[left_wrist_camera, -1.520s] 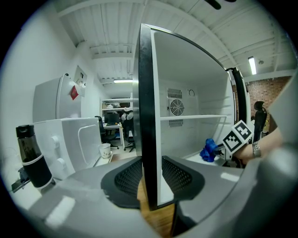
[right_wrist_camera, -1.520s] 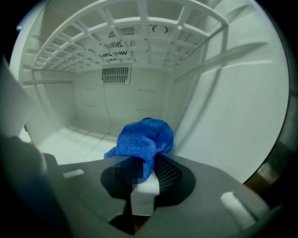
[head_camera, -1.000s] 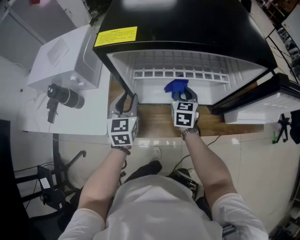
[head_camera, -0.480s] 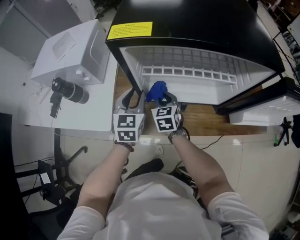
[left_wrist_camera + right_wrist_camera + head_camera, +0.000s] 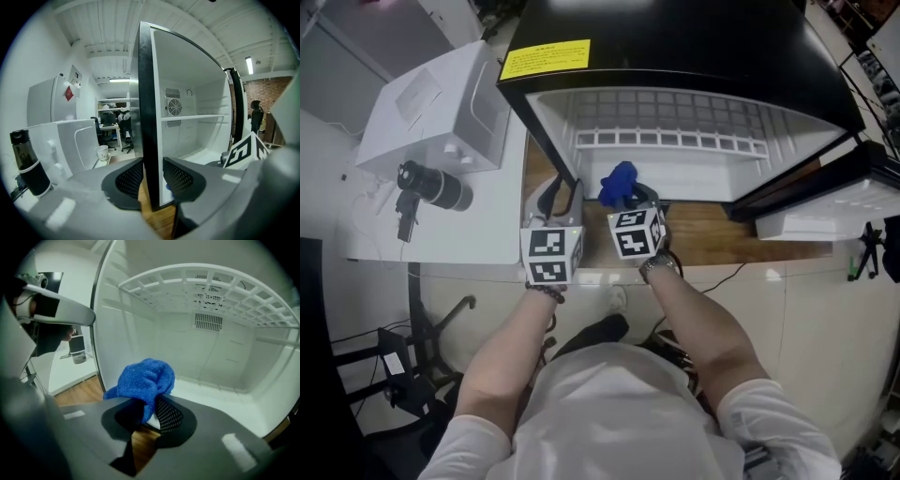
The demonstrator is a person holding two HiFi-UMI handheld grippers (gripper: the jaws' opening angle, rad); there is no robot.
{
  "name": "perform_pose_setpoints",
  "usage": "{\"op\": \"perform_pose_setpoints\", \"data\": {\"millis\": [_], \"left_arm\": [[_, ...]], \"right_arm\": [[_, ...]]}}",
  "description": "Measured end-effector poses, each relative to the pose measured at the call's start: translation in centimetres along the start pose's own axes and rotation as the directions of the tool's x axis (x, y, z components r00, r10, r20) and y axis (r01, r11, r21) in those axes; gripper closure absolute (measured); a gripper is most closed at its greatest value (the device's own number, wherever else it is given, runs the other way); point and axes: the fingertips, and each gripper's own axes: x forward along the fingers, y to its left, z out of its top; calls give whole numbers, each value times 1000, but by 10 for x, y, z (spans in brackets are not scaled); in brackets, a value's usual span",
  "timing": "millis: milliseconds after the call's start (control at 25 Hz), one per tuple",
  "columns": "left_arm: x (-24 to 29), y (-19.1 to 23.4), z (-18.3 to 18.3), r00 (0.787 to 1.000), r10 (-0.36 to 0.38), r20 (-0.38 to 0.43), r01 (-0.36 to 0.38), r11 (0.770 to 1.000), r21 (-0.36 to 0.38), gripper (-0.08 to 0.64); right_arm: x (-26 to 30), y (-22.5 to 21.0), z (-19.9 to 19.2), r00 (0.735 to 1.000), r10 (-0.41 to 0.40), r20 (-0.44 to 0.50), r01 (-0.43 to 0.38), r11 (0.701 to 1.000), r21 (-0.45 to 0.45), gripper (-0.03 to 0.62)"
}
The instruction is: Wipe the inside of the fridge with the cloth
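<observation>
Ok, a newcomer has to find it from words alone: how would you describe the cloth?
Start at the black fridge, standing open. Near the left end of its white opening, the right gripper pinches the cloth in its fingers. It is the only bright blue thing there, bunched up.

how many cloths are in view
1: a crumpled blue microfibre cloth, clamped in the right gripper at the open black fridge's front left corner; others may be hidden.

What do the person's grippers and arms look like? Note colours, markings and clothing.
The left gripper and right gripper have grey bodies, black mesh-textured jaw pads and a white cube bearing black square markers. The person wears a white short-sleeved shirt and a band on each wrist.
</observation>
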Motion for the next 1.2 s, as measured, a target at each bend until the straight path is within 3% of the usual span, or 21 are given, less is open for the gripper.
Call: {"op": "perform_pose_setpoints", "data": {"millis": [560,1200], "left_arm": [[-3,-1,1,1000,9,-4,-9,1000,-18,436],[-5,-1,2,999,35,-2,-35,998,-47,436]], "right_arm": [[-28,-83,-25,990,-136,-26,137,990,40,520],[-55,-163,-46,962,-267,-54,271,956,107,520]]}}
